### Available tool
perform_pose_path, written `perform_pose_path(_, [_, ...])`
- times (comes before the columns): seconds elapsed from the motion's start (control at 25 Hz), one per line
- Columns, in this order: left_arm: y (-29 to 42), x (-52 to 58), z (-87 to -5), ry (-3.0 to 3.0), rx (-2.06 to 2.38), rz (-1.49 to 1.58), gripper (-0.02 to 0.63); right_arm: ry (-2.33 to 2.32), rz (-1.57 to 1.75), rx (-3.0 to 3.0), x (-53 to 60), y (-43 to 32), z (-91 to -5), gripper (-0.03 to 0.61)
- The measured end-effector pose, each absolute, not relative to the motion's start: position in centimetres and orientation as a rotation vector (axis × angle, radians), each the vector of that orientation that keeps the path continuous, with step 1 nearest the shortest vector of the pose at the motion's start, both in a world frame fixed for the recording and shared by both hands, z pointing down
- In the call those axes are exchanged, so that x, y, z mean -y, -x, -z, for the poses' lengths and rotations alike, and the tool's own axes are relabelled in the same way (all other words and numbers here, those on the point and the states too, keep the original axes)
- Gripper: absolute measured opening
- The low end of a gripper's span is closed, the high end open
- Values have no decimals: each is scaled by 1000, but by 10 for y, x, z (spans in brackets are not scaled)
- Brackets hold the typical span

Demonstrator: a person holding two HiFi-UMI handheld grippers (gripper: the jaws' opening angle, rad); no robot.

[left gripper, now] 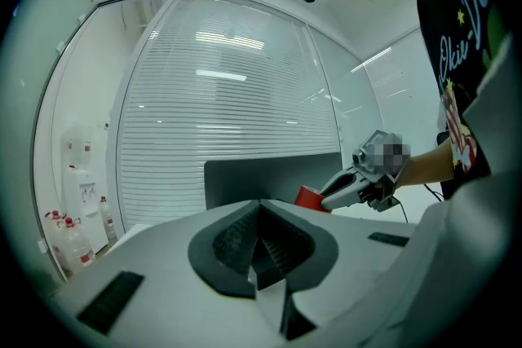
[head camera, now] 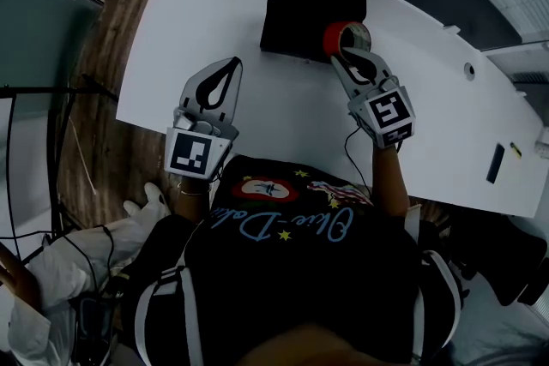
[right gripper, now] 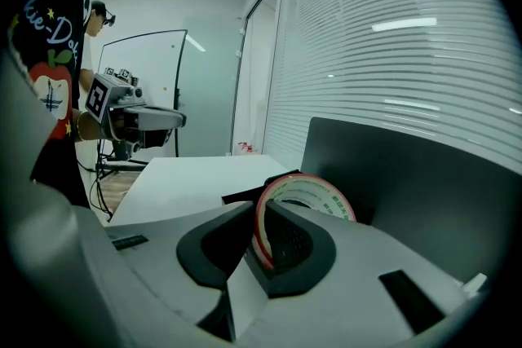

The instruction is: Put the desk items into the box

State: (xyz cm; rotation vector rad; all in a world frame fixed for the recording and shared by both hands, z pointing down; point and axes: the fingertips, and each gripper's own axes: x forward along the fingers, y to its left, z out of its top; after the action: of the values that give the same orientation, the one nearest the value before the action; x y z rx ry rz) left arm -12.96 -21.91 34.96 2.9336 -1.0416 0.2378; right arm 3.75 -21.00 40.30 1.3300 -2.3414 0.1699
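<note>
Red tape roll (right gripper: 303, 200) half-hidden between the right gripper's (right gripper: 259, 236) jaws; the black box (right gripper: 408, 175) behind runs off the frame's right edge, its inside unseen. A dark item (head camera: 496, 163) at the table's (head camera: 257, 99) right end is too small to identify.

White rectangular surface (head camera: 283, 124), centre frame. Black open-topped box (head camera: 309, 4), upper centre, on the surface. Red roll of adhesive tape (head camera: 346, 37), at the box's lower right corner, held by the right tongs (head camera: 347, 57). Left tongs (head camera: 230, 69), centre left, over bare surface.
</note>
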Motion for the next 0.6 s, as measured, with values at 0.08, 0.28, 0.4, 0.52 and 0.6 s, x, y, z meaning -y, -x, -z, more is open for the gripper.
perform_pose_path(0.08, [139,226,-352,-2921,1057,-251,-3,-1300,-166,2343,220,-28,-407,48])
perform_pose_path(0.28, [161,241,-359,-2902,1082,-261,-3,-1230,-151,2329,238,-7,-418,49])
perform_pose_path(0.4, [170,249,-362,-2898,1089,-269,-3,-1222,-182,2345,247,6,-425,49])
perform_pose_path(0.52, [177,257,-364,-2901,1088,-281,-3,-1194,-194,2333,256,17,-432,49])
perform_pose_path(0.6, [182,262,-365,-2893,1084,-280,-3,-1180,-211,2327,260,25,-436,49])
